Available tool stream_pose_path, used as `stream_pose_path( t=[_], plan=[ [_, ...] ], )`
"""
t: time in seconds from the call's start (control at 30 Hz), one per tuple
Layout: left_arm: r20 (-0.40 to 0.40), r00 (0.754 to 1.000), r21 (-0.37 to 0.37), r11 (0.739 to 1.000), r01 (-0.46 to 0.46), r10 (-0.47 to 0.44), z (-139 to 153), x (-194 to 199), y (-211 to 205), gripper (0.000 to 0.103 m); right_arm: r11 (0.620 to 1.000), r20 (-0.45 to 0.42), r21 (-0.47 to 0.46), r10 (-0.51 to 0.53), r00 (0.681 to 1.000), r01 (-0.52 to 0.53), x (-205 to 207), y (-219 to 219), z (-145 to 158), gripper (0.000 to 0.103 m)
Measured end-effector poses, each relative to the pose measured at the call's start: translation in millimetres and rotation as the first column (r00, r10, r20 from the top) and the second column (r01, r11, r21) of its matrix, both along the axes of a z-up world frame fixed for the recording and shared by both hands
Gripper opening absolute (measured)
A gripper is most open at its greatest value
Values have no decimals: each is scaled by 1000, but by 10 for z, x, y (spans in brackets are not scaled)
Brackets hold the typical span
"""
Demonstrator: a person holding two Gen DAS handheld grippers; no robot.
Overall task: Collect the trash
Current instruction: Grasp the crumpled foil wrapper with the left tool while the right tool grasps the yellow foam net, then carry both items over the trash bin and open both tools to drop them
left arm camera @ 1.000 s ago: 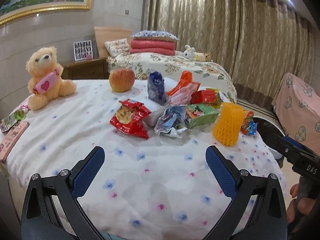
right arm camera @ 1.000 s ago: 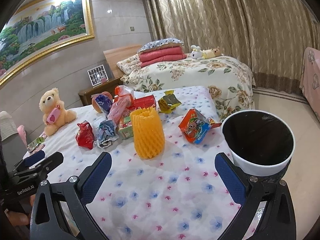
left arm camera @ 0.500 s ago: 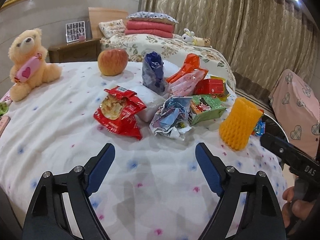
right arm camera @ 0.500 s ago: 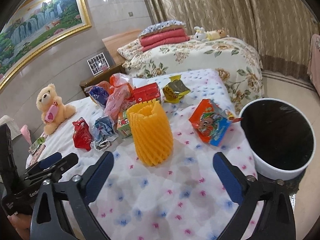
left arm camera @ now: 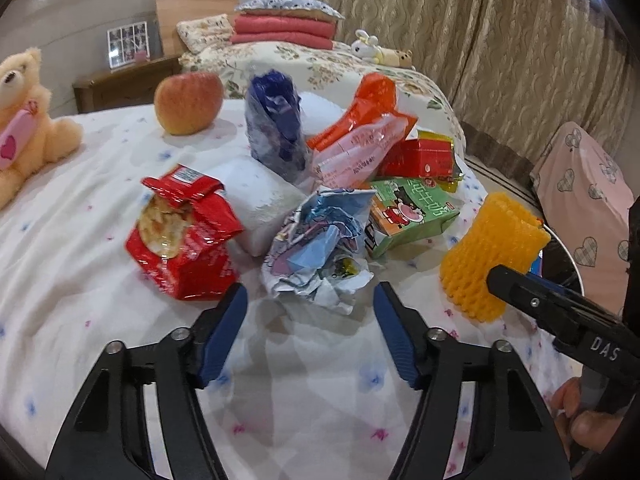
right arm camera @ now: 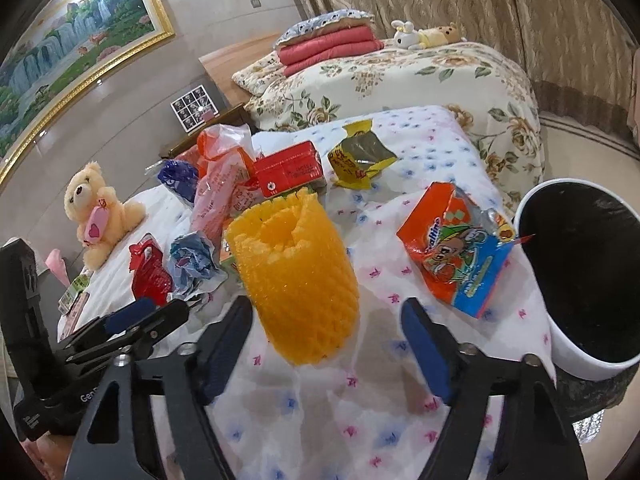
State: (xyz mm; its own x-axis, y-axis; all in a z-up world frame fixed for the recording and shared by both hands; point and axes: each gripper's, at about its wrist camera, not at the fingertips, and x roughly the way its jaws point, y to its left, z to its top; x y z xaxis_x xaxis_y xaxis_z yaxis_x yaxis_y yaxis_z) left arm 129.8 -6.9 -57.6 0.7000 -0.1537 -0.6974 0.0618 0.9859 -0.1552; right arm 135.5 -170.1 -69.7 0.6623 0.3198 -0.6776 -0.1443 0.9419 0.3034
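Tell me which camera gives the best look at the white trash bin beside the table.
The right wrist view. There the white trash bin shows its whole round rim and dark inside, standing next to the table's right edge. In the left wrist view only a thin arc of its rim peeks out behind the yellow foam net.

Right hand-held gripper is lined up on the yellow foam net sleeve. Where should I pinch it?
Pinch the yellow foam net sleeve across its middle, coming in from the near side. It stands upright, soft and hollow, so the sides should squash together between the right hand-held gripper pads.

Wrapper-strewn flowered bedspread [left arm camera: 120, 320]
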Motion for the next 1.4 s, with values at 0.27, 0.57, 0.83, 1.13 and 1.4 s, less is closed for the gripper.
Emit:
stream_pose_path(
  t=[0.27,0.57,0.83,1.13,1.4],
  plan=[
    [-33,998,-4,999,44,-44,-89,61,-77,13,1000,-2,11,25,1000,-25,-1,35,-1,36],
    [1,998,-26,997,69,-69,11,-154,-89,12,999,0,50,8,1000,-8,-138,-94,44,30],
    [35,992,-34,991,126,-125,100,-320,-296,12,998,25,60,-34,999,32,-326,-262,114,29],
    [48,974,-22,975,221,-220,155,-415,-667,12,991,39,74,-115,993,112,-521,-578,161,29],
    [48,950,-8,951,308,-308,189,-407,-1021,12,978,44,86,-194,980,190,-664,-933,166,29]
  ],
)
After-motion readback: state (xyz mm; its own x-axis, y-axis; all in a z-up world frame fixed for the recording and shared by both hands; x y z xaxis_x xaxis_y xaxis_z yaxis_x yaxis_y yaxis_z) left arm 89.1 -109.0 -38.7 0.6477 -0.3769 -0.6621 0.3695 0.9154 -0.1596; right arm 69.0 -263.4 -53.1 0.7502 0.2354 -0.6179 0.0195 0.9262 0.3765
